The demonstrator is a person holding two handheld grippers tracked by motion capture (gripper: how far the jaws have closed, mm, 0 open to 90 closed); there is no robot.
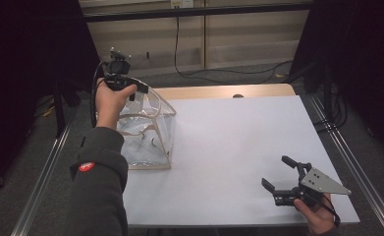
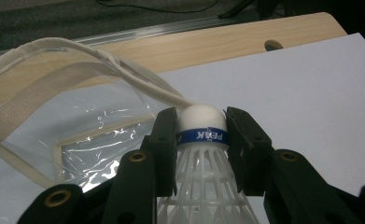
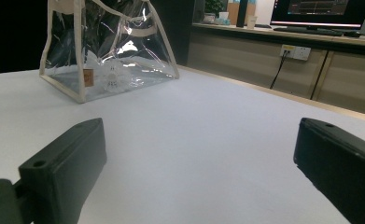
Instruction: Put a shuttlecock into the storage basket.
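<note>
Nearest me, at about five o'clock on the white tabletop, the right tongs sit low in the person's hand with their jaws spread wide and nothing between them; from their own camera the two black jaws frame bare white surface, with the clear bag standing well beyond at eleven o'clock. Further out, at nine to ten o'clock, that clear bag with its cream trim stands upright near the left edge, its mouth open at the top, and at least one white shuttlecock seems to rest on its floor already. Highest and farthest, the left tongs hang over the bag's rim, pinching a shuttlecock by its rounded white cork just above the blue band, the feather skirt trailing back toward the hand. The cork points down toward the bag's handle strap and the opening beneath it. I judge this to be the carrying-in step: the shuttlecock is held over the bag but not yet inside. The next move should call for lowering it past the strap into the mouth, well clear of the trim, then parting the jaws to drop it.
</note>
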